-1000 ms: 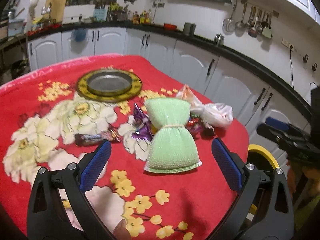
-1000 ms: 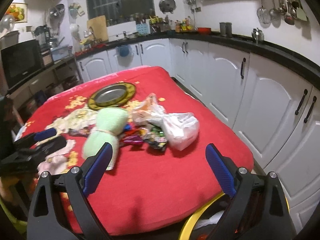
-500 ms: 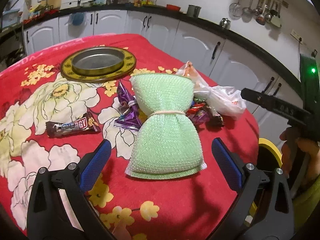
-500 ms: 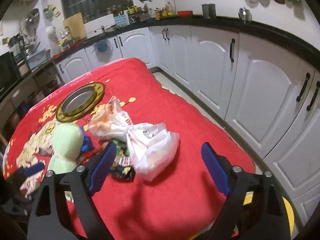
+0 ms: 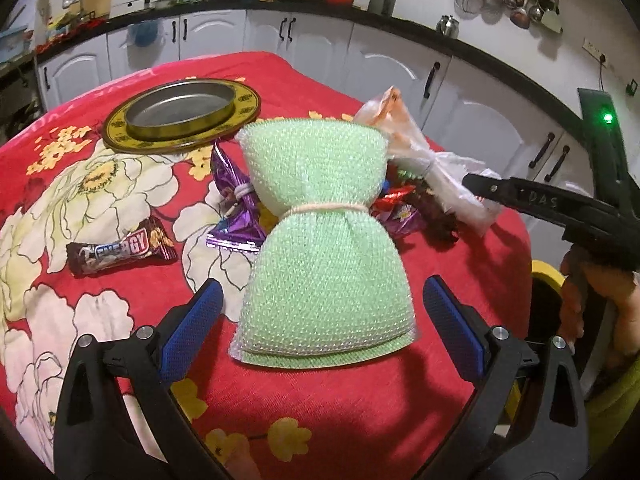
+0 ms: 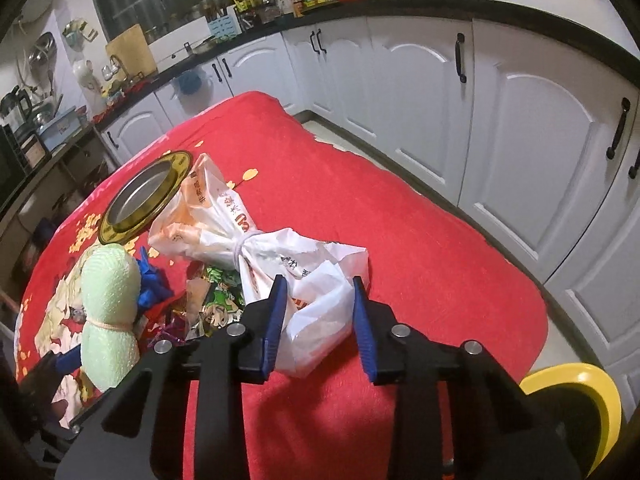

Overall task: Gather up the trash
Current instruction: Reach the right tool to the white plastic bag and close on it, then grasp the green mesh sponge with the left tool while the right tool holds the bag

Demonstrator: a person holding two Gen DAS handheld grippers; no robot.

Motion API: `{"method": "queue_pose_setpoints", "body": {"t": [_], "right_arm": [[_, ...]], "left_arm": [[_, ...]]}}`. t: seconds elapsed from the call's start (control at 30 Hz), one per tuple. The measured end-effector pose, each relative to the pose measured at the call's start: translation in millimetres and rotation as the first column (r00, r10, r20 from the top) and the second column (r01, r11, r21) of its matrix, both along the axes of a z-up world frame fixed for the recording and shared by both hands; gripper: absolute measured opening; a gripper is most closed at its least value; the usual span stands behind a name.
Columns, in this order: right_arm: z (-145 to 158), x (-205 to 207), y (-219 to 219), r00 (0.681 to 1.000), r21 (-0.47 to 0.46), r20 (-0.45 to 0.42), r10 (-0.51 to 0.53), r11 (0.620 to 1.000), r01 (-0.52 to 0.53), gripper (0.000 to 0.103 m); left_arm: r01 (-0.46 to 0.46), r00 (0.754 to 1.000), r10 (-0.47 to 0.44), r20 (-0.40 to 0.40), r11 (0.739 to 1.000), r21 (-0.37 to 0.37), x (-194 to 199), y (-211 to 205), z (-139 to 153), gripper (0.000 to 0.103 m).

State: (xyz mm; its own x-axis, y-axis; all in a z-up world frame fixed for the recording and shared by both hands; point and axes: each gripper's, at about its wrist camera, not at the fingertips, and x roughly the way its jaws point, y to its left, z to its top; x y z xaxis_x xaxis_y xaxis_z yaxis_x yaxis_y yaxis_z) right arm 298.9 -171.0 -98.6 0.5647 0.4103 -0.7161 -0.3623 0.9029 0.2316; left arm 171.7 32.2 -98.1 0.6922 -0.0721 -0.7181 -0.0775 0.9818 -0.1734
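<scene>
**Right claw closes around the tied plastic bag**

A crinkly white plastic bag with orange print, cinched at its waist by a rubber band, lies near the right edge of a table covered by a plush red cloth with white and yellow flowers. The right gripper has just been closing; its ribbed blue pads now flank the bag's puffed near end, touching its sides.

The left gripper hangs wide open and empty over the near end of a nubbly pale-green sponge bundle, pinched into an hourglass by a beige band. Beside it lie a purple foil wrapper, a dark "ENERGY" bar wrapper and crumpled glossy candy wrappers.

A round metal tin with a gold-patterned rim sits further back, empty. White arched cabinets under a black counter line the kitchen.
</scene>
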Motion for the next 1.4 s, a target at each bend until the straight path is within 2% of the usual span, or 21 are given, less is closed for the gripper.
{"method": "queue_pose_setpoints", "body": {"t": [0.03, 0.1, 0.33, 0.83, 1.4], "right_arm": [[0.6, -2.7, -1.7, 1.0, 0.007, 0.006, -0.006, 1.0, 0.006, 0.03], [2.2, -5.9, -3.1, 1.0, 0.016, 0.015, -0.015, 1.0, 0.014, 0.029], [9.3, -19.2, -17.4, 0.997, 0.069, 0.049, -0.06, 0.996, 0.056, 0.026], [28.9, -53.0, -46.1, 0.991, 0.112, 0.107, -0.086, 0.991, 0.074, 0.025], [52.9, -97.5, -69.7, 0.987, 0.15, 0.149, -0.063, 0.988, 0.04, 0.025]], "left_arm": [[0.005, 1.0, -0.005, -0.009, 1.0, 0.0, 0.7, 0.0, -1.4, 0.081], [0.011, 1.0, -0.011, -0.02, 1.0, -0.003, 1.7, -0.3, -3.5, 0.074], [0.028, 0.999, -0.029, -0.023, 0.999, -0.046, -3.0, 3.1, -3.6, 0.068], [0.044, 0.998, -0.039, 0.054, 0.995, -0.089, -22.2, 10.6, 24.7, 0.065], [0.047, 0.986, -0.035, 0.164, 0.996, -0.069, -45.5, 9.1, 60.4, 0.065]]}}
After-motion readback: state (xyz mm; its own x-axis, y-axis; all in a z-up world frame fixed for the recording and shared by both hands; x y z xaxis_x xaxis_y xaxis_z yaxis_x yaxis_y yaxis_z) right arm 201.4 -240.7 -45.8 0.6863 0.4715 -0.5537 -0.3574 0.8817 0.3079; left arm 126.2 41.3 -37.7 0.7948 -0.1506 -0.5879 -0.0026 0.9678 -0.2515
